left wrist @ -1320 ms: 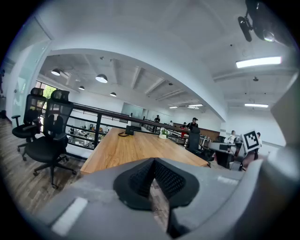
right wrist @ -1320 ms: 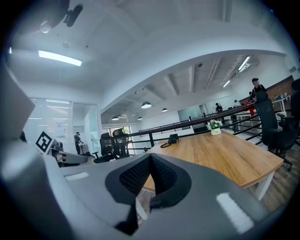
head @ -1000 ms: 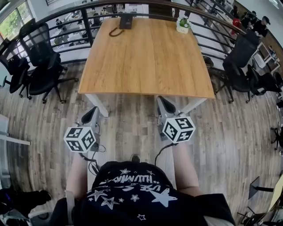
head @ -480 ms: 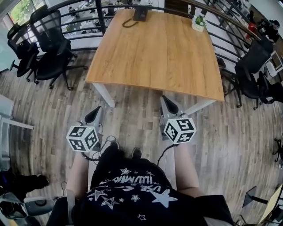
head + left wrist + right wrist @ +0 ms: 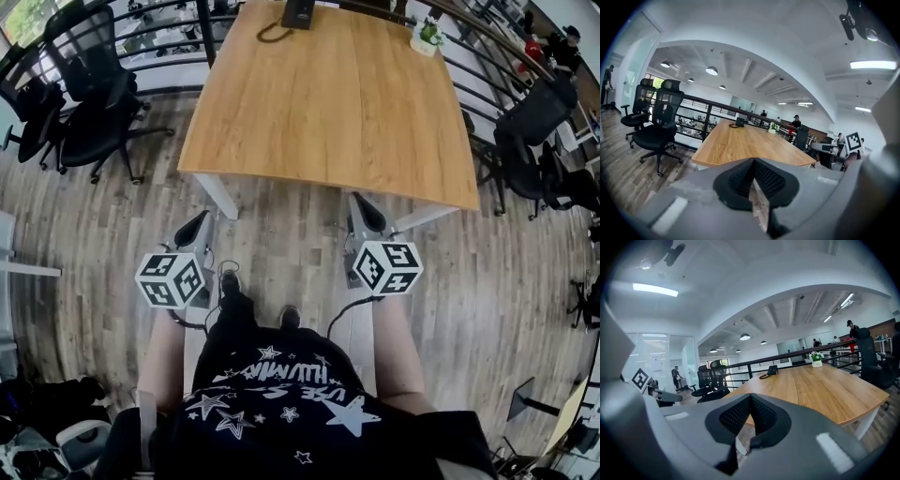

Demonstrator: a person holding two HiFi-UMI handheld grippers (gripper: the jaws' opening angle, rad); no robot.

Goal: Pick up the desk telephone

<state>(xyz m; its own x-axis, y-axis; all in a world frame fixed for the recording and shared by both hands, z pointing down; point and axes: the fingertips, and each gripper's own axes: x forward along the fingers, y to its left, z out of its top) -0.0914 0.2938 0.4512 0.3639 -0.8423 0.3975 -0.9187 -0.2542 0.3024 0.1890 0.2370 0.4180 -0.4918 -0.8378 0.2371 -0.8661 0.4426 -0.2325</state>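
Left gripper (image 5: pixel 192 227) and right gripper (image 5: pixel 366 216) closed; one desk telephone (image 5: pixel 298 13).

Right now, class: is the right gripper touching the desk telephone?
Apart. The head view shows the right gripper at the table's near edge, while the desk telephone sits at the far edge, with bare tabletop between them.

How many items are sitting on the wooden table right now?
2. The desk telephone sits at the far edge of the table; a small potted plant stands near its far right corner. The tabletop is in full view, so nothing seems hidden.
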